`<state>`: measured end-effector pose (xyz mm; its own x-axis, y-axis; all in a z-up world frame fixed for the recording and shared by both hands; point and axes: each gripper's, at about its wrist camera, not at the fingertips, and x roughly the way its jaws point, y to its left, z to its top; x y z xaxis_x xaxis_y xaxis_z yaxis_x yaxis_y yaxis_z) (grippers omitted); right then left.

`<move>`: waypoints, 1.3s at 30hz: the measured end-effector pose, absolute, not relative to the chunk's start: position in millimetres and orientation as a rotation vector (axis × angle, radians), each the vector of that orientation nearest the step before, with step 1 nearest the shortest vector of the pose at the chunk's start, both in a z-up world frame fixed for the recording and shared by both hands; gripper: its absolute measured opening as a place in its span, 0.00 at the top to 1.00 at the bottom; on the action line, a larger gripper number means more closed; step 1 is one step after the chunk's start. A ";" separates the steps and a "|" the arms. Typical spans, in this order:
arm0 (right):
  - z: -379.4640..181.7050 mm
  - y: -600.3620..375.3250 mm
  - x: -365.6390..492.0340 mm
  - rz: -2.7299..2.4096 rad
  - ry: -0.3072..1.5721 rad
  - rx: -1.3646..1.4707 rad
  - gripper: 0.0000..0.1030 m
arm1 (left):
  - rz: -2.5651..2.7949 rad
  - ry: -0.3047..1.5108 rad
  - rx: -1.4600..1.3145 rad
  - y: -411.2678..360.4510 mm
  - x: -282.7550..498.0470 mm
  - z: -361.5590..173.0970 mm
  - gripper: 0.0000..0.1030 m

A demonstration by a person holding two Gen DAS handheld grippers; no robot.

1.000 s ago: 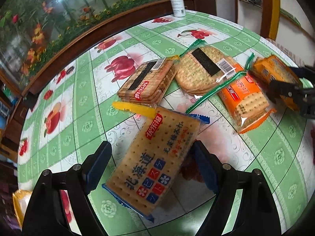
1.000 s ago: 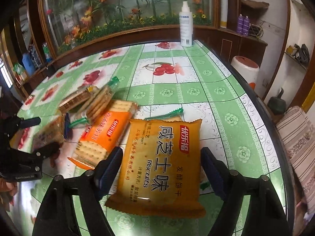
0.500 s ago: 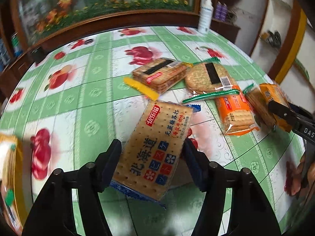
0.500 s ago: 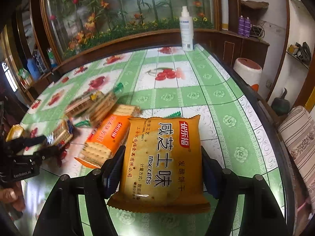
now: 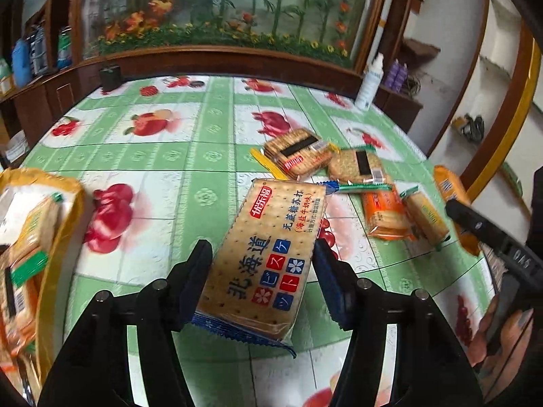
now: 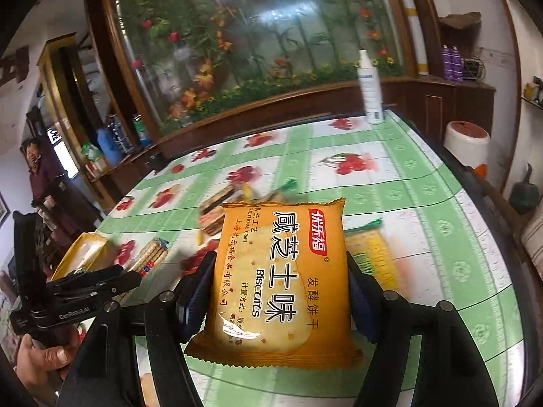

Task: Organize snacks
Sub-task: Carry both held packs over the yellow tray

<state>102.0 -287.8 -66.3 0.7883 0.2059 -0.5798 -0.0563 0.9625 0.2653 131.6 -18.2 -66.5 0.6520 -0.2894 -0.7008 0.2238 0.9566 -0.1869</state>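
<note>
Left jaws grip cracker pack (image 5: 268, 254), right jaws grip biscuit bag (image 6: 278, 285), both off the counter (image 5: 176, 156). Keep squeeze steady; carry level toward yellow bag (image 5: 61, 224) left of left jaws.

Home dining rm: fruit-print oilcloth on table (image 5: 217, 156), wood cabinet w/ floral glass panel (image 6: 258, 44), shelves w/ bottles (image 6: 451, 62).

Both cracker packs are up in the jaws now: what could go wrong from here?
1. The blue cracker pack is held near its lower end, so it could pivot or slip.
2. The orange biscuit pack is a soft pouch; squeezing may crack the biscuits.
3. The yellow bag is already stuffed; dropping packs in could miss.
</note>
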 end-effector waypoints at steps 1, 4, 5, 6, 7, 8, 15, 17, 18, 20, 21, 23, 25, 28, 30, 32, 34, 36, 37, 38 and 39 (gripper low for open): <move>-65.9 -282.4 100.9 0.159 0.648 0.241 0.31 | -0.286 0.803 -0.097 -14.3 129.1 -64.5 0.42; -65.8 -270.5 99.4 0.188 0.644 0.236 0.31 | -0.257 0.777 -0.121 -2.6 121.0 -58.1 0.42; -65.2 -264.4 98.9 0.199 0.643 0.229 0.31 | -0.239 0.762 -0.126 2.1 117.4 -54.9 0.42; -65.2 -260.5 97.4 0.206 0.641 0.224 0.31 | -0.227 0.753 -0.128 4.9 115.0 -52.8 0.42; -64.8 -256.6 97.0 0.213 0.641 0.219 0.31 | -0.215 0.742 -0.129 8.3 112.7 -50.7 0.42; -64.6 -252.1 96.5 0.221 0.643 0.213 0.31 | -0.202 0.730 -0.131 11.6 110.2 -48.1 0.42; -57.5 -218.0 92.2 0.293 0.634 0.196 0.31 | -0.140 0.671 -0.142 35.9 92.1 -31.8 0.42; -54.1 -203.1 91.0 0.326 0.632 0.181 0.31 | -0.115 0.656 -0.141 43.9 87.4 -27.5 0.42; -52.6 -196.4 90.4 0.339 0.630 0.173 0.31 | -0.101 0.654 -0.139 48.1 86.1 -26.0 0.42; -49.6 -181.2 88.6 0.371 0.627 0.159 0.31 | -0.072 0.649 -0.147 56.6 82.9 -24.4 0.42; -48.4 -173.1 88.0 0.385 0.626 0.151 0.31 | -0.057 0.646 -0.155 62.0 81.6 -23.9 0.42; -45.4 -157.9 85.3 0.414 0.619 0.136 0.31 | -0.027 0.638 -0.165 71.7 78.7 -23.6 0.42; -43.1 -144.5 84.6 0.439 0.619 0.124 0.31 | 0.001 0.631 -0.171 79.4 75.7 -23.4 0.42; -40.4 -129.9 84.1 0.464 0.616 0.108 0.31 | 0.037 0.623 -0.177 90.3 71.1 -22.8 0.42; -36.7 -118.3 83.3 0.484 0.612 0.096 0.31 | 0.062 0.616 -0.177 97.2 68.5 -22.8 0.42; -33.3 -108.0 81.2 0.501 0.604 0.083 0.31 | 0.083 0.609 -0.176 103.1 65.2 -22.9 0.42; -30.5 -97.8 79.2 0.518 0.598 0.071 0.31 | 0.098 0.606 -0.183 109.5 62.8 -23.4 0.42; -29.4 -89.3 80.1 0.533 0.600 0.066 0.31 | 0.115 0.600 -0.184 116.4 59.6 -23.1 0.42; -29.2 -83.4 80.1 0.541 0.600 0.064 0.31 | 0.124 0.597 -0.184 119.1 58.4 -22.7 0.42; -28.7 -80.2 81.2 0.548 0.600 0.060 0.31 | 0.129 0.596 -0.188 121.8 56.9 -22.0 0.42; -27.8 -75.2 81.3 0.556 0.599 0.054 0.31 | 0.132 0.596 -0.192 124.8 56.0 -21.5 0.42</move>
<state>81.3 -75.2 -27.8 0.6843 0.5114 -0.5198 -0.4807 0.8524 0.2058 56.0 124.8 -21.5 0.8197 0.0681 -0.5687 -0.1790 0.9736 -0.1414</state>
